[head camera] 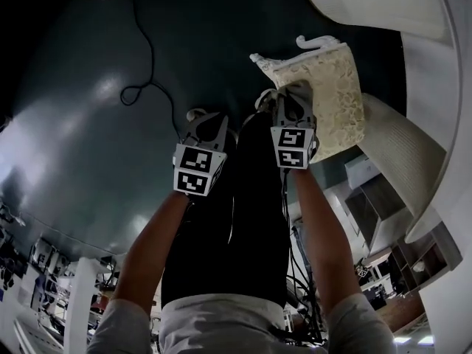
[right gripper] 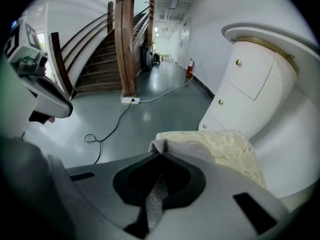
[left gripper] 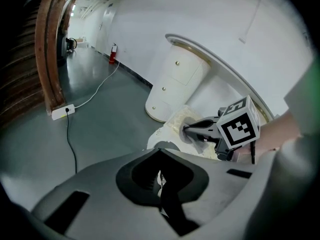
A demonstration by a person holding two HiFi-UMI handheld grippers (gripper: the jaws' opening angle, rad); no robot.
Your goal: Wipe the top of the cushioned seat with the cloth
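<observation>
Right gripper (right gripper: 160, 154) clamped on the grey cloth (right gripper: 185, 149) at the edge of the cushioned seat (right gripper: 230, 144); left gripper (left gripper: 160, 154) closed on nothing.

Right jaws pinch a fold of the cloth, and the rest of it lies bunched on the cream, patterned seat top just ahead of the jaw tips. In the head view the right gripper (head camera: 295, 102) sits over the seat's near left edge, while the left gripper (head camera: 206, 127) hangs beside it over the dark floor (head camera: 88, 124), clear of the seat. Left jaws meet, with only a thin sliver between them. Behind the seat stands a white curved cabinet (right gripper: 250, 84). Further out are a black cable (right gripper: 107, 129) looped on the floor, a white power strip (right gripper: 130, 100) and a wooden staircase (right gripper: 107, 49).
</observation>
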